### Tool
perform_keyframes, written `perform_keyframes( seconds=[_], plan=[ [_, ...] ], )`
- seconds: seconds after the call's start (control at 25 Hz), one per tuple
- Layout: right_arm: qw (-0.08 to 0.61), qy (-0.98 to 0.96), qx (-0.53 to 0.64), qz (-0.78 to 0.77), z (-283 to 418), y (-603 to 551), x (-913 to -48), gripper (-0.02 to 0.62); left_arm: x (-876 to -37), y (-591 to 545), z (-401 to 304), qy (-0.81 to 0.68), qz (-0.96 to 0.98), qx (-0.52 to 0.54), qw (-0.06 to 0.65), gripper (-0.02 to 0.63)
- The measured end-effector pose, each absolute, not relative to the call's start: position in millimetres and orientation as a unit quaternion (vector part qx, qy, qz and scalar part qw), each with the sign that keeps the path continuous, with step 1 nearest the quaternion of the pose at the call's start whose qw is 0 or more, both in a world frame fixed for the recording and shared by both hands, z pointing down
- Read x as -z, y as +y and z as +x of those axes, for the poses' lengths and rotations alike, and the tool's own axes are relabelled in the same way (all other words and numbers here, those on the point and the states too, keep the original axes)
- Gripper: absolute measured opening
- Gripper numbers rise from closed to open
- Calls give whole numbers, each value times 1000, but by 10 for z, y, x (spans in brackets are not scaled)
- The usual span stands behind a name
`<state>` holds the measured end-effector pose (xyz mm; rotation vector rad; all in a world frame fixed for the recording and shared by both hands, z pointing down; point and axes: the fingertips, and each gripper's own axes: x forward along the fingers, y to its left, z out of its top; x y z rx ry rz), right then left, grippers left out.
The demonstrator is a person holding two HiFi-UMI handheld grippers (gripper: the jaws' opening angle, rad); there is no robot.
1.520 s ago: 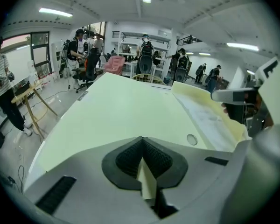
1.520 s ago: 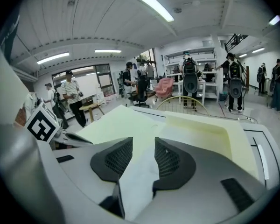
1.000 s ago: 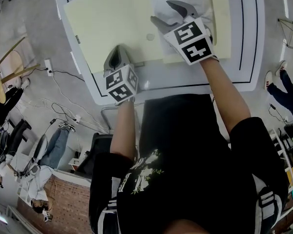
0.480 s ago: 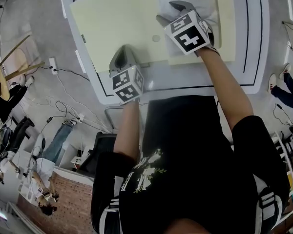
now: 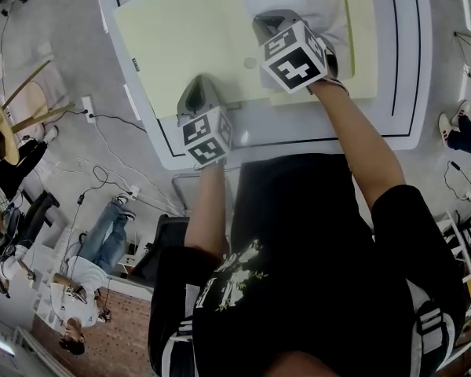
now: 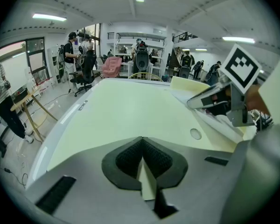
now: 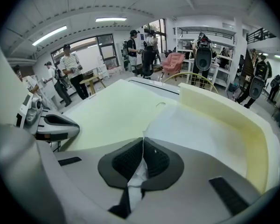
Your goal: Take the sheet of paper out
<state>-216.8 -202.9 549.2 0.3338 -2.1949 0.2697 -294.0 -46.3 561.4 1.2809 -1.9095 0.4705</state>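
Pinching the near edge of the white paper sheet point(image 7: 196, 125), the right tool point(image 7: 142, 146) has just closed; the sheet lies inside the open pale-yellow card folder point(image 5: 180, 38) on the white table point(image 5: 404, 69). The left tool point(image 6: 141, 148) clamps the folder's front edge. A sharp pull could tear the thin sheet or drag the folder.

My head camera looks steeply down over the white, black-lined table point(image 5: 408, 93). Both gripper cameras sit close behind their jaws, facing across the pale yellow open folder point(image 6: 121, 111), which all views share.
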Motion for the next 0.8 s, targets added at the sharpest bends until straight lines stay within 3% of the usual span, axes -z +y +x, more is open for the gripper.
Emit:
perform_keyframes(
  seconds=[0.8],
  plan=[
    [350, -918, -147, 113, -2478, -1737, -5047, 3, -5592, -439, -2931, -753, 504, -194, 377, -12]
  ],
)
